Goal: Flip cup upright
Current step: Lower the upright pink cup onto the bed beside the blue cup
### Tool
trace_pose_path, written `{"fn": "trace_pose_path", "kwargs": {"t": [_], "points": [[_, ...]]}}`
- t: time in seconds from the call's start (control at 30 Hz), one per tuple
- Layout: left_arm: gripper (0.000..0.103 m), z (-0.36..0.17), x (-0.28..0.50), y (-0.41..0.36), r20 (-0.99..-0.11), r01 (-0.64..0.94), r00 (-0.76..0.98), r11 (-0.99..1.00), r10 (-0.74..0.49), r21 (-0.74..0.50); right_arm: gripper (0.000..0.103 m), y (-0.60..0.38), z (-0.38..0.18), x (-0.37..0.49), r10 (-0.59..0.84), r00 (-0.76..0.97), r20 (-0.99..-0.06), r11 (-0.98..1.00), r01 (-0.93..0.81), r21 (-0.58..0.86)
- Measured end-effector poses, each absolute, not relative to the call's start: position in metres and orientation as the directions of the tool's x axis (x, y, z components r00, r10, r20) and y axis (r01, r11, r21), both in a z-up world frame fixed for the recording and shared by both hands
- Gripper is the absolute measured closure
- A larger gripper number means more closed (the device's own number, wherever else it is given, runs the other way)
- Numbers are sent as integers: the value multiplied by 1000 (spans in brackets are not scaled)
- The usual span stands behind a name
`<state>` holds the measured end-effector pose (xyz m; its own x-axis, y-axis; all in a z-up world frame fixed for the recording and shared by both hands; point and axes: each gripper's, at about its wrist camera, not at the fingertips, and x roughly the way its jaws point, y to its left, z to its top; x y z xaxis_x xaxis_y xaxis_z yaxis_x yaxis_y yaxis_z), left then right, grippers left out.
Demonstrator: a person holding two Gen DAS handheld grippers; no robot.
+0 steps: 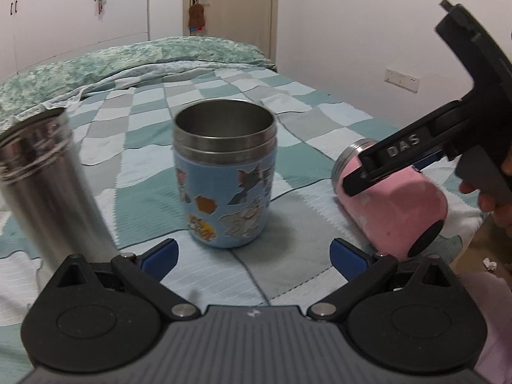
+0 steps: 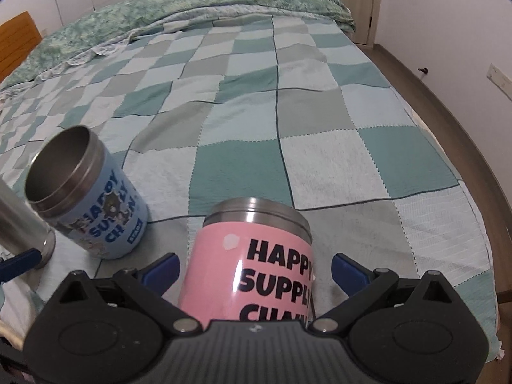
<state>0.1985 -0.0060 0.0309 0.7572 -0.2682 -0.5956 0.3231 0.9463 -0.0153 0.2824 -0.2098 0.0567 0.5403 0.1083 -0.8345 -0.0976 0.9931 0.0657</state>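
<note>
A pink cup lies on its side on the checked bedspread, steel rim pointing away. In the right wrist view the pink cup sits between my right gripper's open blue fingertips, with gaps on both sides. The right gripper shows from outside in the left wrist view, over the cup. A blue cartoon cup stands upright just ahead of my left gripper, which is open and empty. The blue cup also shows in the right wrist view.
A tall steel flask stands at the left, close to the left gripper's left finger; it shows at the left edge of the right wrist view. A green quilt is bunched at the bed's far end. The bed edge and floor run along the right.
</note>
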Motion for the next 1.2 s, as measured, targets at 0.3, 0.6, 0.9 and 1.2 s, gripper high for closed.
{"fn": "trace_pose_path", "kwargs": {"t": [0.3, 0.6, 0.9, 1.2], "points": [[0, 29, 210, -15, -590, 318, 760, 948, -273, -28, 18, -208, 49, 300, 127, 483, -866, 992, -79, 101], [0, 38, 201, -11, -571, 314, 770, 948, -285, -50, 19, -216, 68, 242, 235, 674, -700, 969, -221, 113], [0, 52, 182, -4, -536, 271, 802, 960, -263, -66, 19, -219, 98, 207, 252, 900, -355, 964, -267, 8], [0, 52, 172, -3, -527, 249, 814, 966, -245, -64, 19, -217, 76, 232, 218, 921, -324, 968, -247, -50]]}}
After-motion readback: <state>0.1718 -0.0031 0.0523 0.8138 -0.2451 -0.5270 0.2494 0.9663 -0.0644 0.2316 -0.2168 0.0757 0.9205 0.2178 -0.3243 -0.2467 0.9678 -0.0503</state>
